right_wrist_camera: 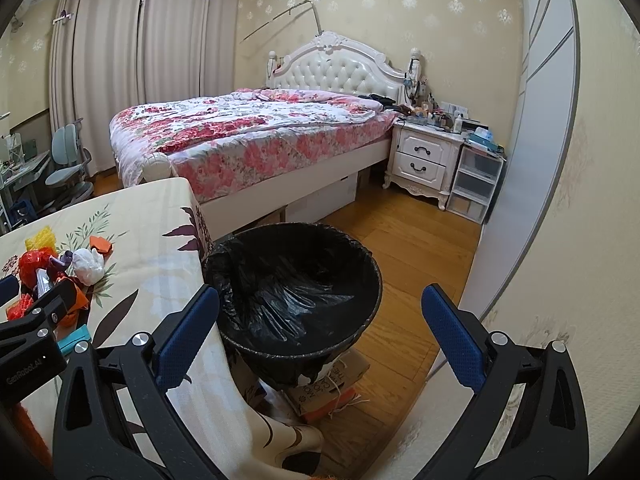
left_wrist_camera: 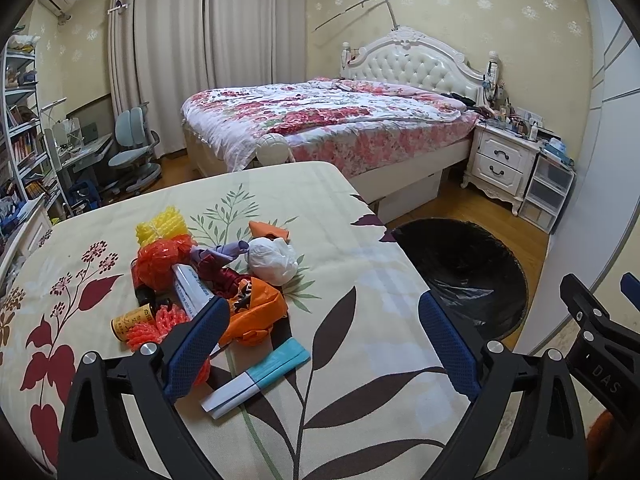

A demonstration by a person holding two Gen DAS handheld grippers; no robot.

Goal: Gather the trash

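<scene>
On my left wrist view, the left gripper (left_wrist_camera: pixel 320 340) hangs over the table (left_wrist_camera: pixel 360 280) with its jaws spread wide and nothing between them. The trash pile (left_wrist_camera: pixel 208 280) sits in the centre-left of the frame, on the flowered cloth: a yellow foam net (left_wrist_camera: pixel 160 226), an orange-red mesh wad (left_wrist_camera: pixel 160 260), a crumpled white bag (left_wrist_camera: pixel 272 260), an orange bag (left_wrist_camera: pixel 252 308) and a small yellow bottle (left_wrist_camera: pixel 128 322). My left finger (left_wrist_camera: pixel 196 344) overlaps the near edge of that pile. A blue and white wrapper (left_wrist_camera: pixel 256 376) lies just below, between the two fingers but nearer the left one. The bin (left_wrist_camera: pixel 472 272), lined in black plastic, shows at centre right, past the table edge. The other gripper pokes in at the lower right.

On my right wrist view, the right gripper (right_wrist_camera: pixel 320 336) is also wide open and empty. It sits above the bin (right_wrist_camera: pixel 296 288), which fills the middle of the frame, beside the table corner. The pile (right_wrist_camera: pixel 60 276) is far off at the left edge, well apart from these fingers, partly hidden behind the left gripper.
</scene>
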